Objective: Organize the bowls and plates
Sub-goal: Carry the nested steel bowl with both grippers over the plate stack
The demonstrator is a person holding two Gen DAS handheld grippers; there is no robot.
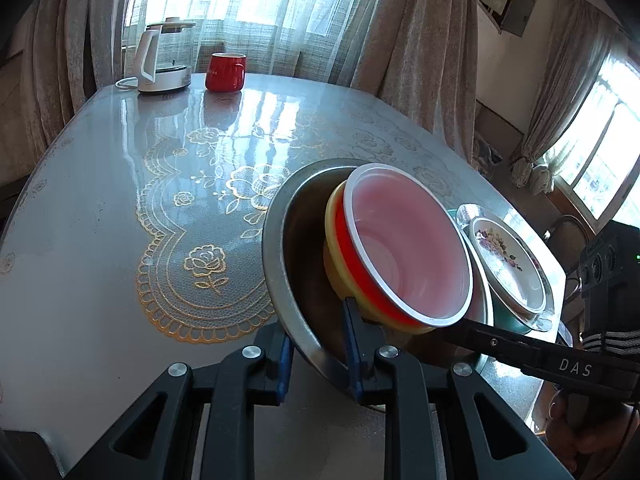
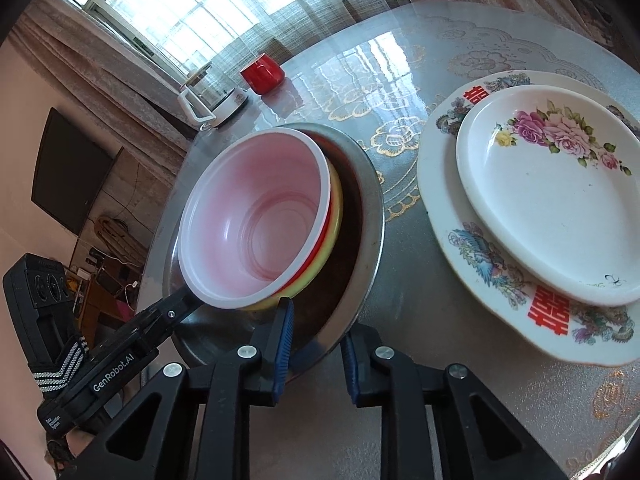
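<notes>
Your left gripper (image 1: 318, 354) sits at the bottom centre of the left wrist view, and its jaws are closed on the near rim of the metal basin (image 1: 276, 264): one blue pad is outside the rim, the other inside. Your right gripper (image 2: 316, 354) does the same at the bottom centre of the right wrist view, its jaws pinching the basin rim (image 2: 370, 216) from the opposite side. Inside the basin lies a tilted stack of two bowls: the red bowl (image 2: 256, 220) with a white rim and pale pink inside, nested in the yellow bowl (image 2: 336, 216). On the right of the right wrist view the small flowered plate (image 2: 560, 208) rests on the large patterned plate (image 2: 472, 264), on the tabletop (image 2: 400, 320). A red mug (image 1: 225, 72) and a kettle (image 1: 162, 60) stand at the upper left of the left wrist view.
</notes>
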